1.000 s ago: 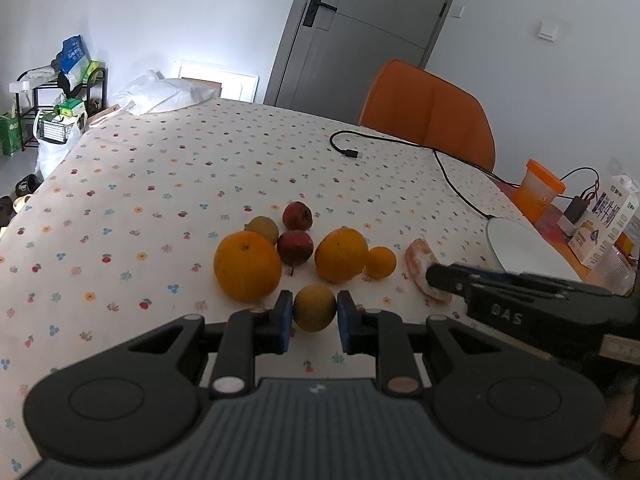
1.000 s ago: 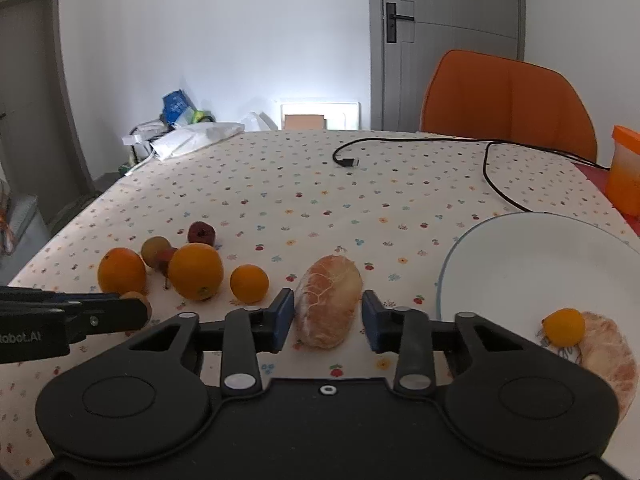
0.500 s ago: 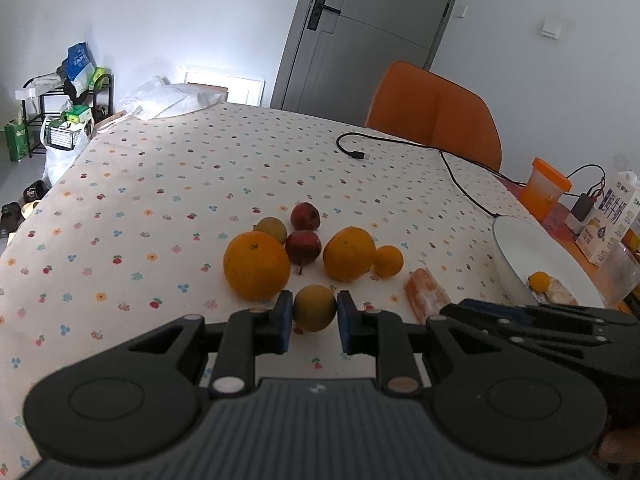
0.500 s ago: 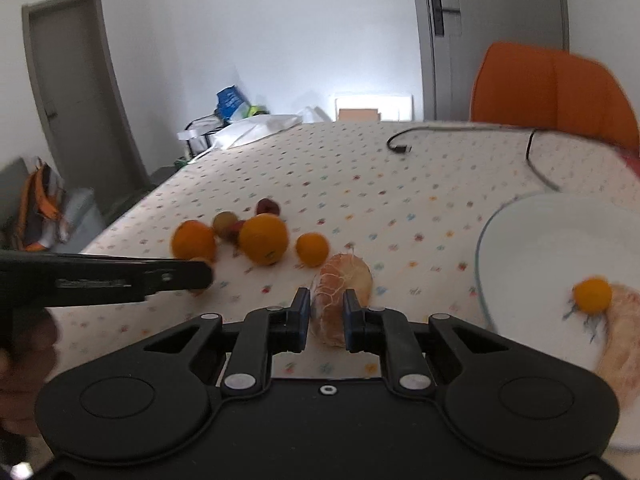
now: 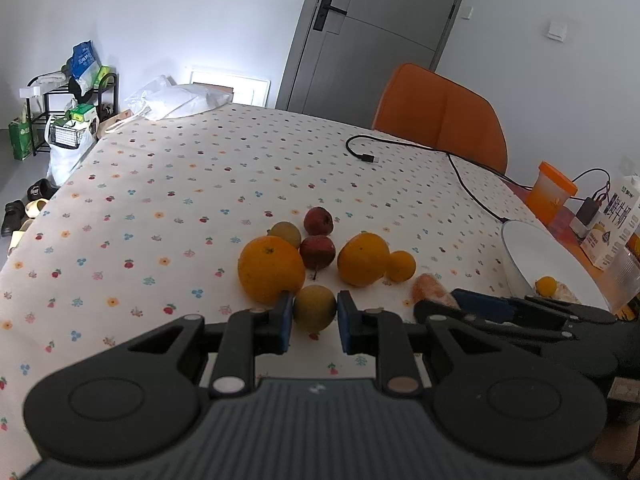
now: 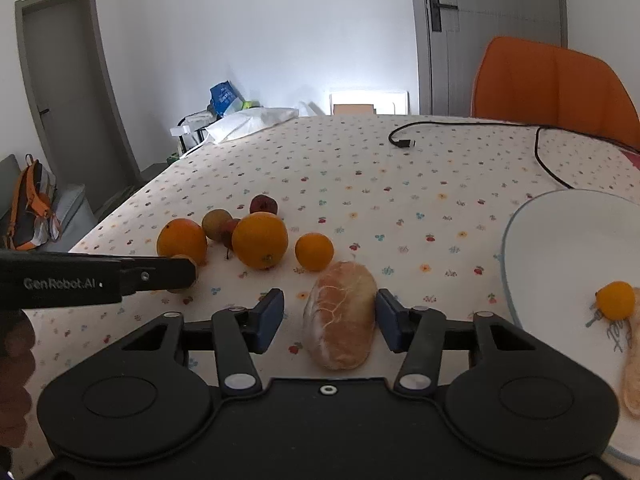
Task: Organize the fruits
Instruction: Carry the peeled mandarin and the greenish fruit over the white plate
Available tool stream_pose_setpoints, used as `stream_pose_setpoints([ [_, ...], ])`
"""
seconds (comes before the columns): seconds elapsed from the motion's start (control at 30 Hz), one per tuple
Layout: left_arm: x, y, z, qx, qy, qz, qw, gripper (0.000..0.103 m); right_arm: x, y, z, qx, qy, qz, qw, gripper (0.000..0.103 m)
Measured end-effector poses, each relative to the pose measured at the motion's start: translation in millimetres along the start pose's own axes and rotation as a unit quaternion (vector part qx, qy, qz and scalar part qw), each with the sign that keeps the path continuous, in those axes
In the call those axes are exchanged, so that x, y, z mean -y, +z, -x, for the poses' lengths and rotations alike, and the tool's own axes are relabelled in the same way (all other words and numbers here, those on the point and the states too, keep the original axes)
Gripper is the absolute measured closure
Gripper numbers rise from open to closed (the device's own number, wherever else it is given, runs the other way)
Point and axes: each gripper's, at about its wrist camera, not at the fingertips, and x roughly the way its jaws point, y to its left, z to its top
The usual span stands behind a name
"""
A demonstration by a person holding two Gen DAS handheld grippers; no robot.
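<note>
- The left gripper (image 5: 315, 322) holds a small yellow-green fruit (image 5: 315, 307), its blue pads pressed on both sides of it; the fruit sits low over the tablecloth (image 5: 168, 184), just in front of the big orange (image 5: 271, 270).
- The right gripper (image 6: 330, 318) stands half wide around the peeled pomelo piece (image 6: 340, 314). Its jaws have just been opening, with the piece between them: the right pad is at its side, the left pad is clear of it.
- The piece lies on the cloth near the table's right edge, lengthwise along the gripper, between the small orange (image 6: 314, 251) and the plate (image 6: 560, 248).
- The plate already holds 1 small orange (image 6: 615, 300) and another peeled piece (image 6: 632, 376) at its near side.
- Judged from this, the step in hand is getting a sound hold on the piece. To do it well, centre the jaws on its widest part, then close gently: the flesh looks soft and would squash or slip.
- Lift straight up before swinging towards the plate, and set it on a bare part.
- Both tools point forward and slope down to the cloth, side by side; the left one reaches in from the left edge of the right camera's view.
- Keep the 2 tools apart; they are close.
- 6 more fruits wait in a cluster beyond.
</note>
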Motion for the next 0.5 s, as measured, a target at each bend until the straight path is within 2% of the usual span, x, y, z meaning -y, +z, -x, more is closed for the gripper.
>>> stream_pose_setpoints([
  [0.03,0.3,-0.1,-0.1,0.0,0.0,0.0,1.0,0.081,0.8,-0.1,0.4,0.001,-0.001,-0.002,1.0,0.068],
  [0.07,0.3,0.0,0.0,0.0,0.0,0.0,1.0,0.081,2.9,0.1,0.7,0.002,0.002,-0.005,1.0,0.068],
  [0.23,3.9,0.8,2.2,0.003,-0.002,-0.003,1.0,0.081,6.1,-0.7,6.0,0.007,0.019,-0.011,1.0,0.071],
  [0.5,16.8,3.6,9.1,0.014,-0.007,-0.013,0.9998,0.081,6.4,2.5,30.9,0.04,0.027,-0.012,0.999,0.071],
])
